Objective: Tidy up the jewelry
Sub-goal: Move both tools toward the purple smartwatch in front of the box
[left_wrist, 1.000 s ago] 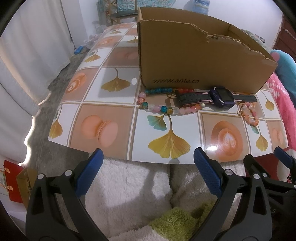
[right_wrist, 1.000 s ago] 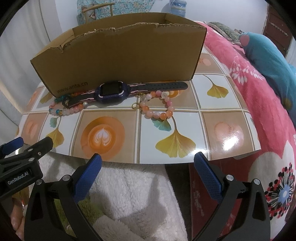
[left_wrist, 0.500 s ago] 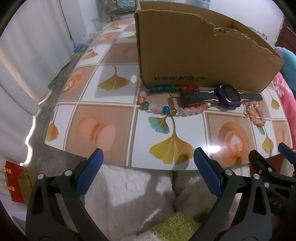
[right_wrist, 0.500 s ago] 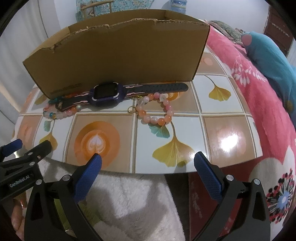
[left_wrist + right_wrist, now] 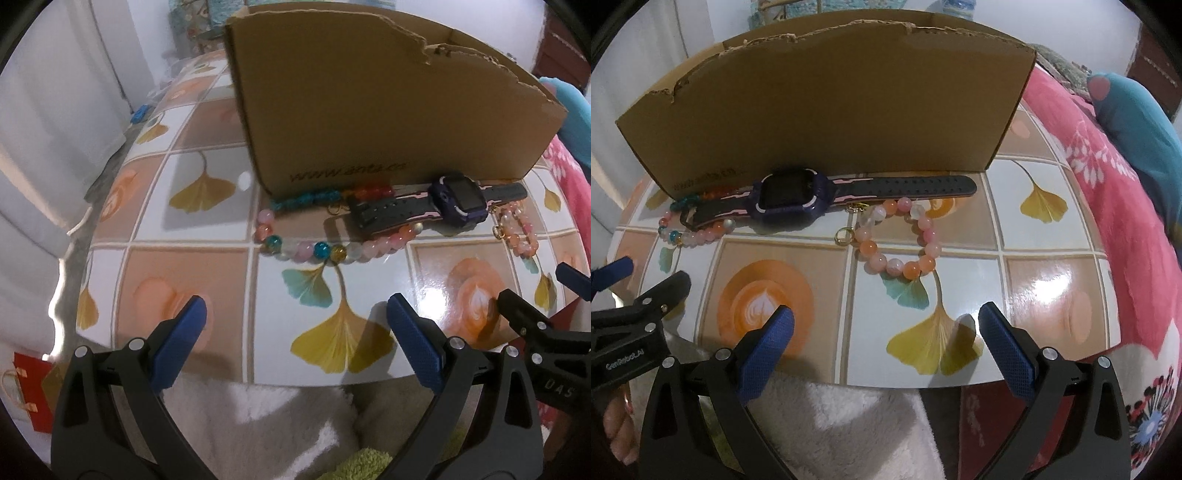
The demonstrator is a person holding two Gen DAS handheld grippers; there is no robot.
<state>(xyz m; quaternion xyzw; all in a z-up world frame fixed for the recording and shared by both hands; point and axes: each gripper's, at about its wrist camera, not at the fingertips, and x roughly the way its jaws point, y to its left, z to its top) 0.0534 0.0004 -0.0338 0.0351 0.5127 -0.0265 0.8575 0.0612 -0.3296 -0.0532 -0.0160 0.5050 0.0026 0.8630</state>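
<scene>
A purple smartwatch point(image 5: 458, 201) point(image 5: 790, 199) with a black strap lies along the front wall of an open cardboard box point(image 5: 376, 99) point(image 5: 831, 107). A long multicolour bead string point(image 5: 325, 251) point(image 5: 690, 232) loops left of the watch, partly under its strap. A pink-orange bead bracelet point(image 5: 905, 236) point(image 5: 517, 232) with a gold ring lies right of the watch. My left gripper point(image 5: 295, 336) hangs open over the table's near edge, short of the bead string. My right gripper point(image 5: 886, 339) is open too, just short of the bracelet. Neither holds anything.
The table point(image 5: 207, 229) point(image 5: 1052, 295) has a glossy tile-and-leaf cover. A white fluffy rug point(image 5: 258, 424) lies below its near edge. A pink floral bedspread point(image 5: 1126, 229) and a teal pillow point(image 5: 1137, 125) lie to the right. A red bag point(image 5: 29, 395) stands at lower left.
Both grippers have moved forward toward the table, so the box and jewelry look larger and nearer. Both stay open. The jewelry has not moved.
</scene>
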